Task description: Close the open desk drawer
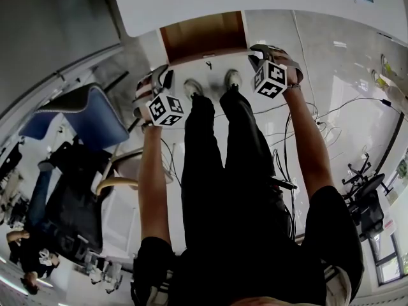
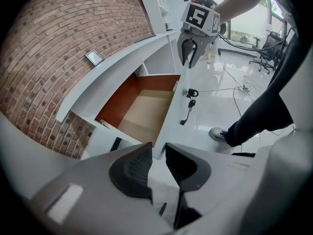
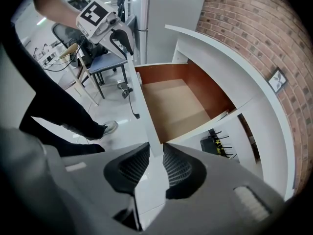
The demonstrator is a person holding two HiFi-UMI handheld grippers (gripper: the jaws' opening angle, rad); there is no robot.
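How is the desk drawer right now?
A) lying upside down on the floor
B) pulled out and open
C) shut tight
B: the drawer sticks out from under the white desk, and you can see its brown inside from above.

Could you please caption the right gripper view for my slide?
Right gripper, jaws apart, over the white front of the open drawer; left gripper over its far end.
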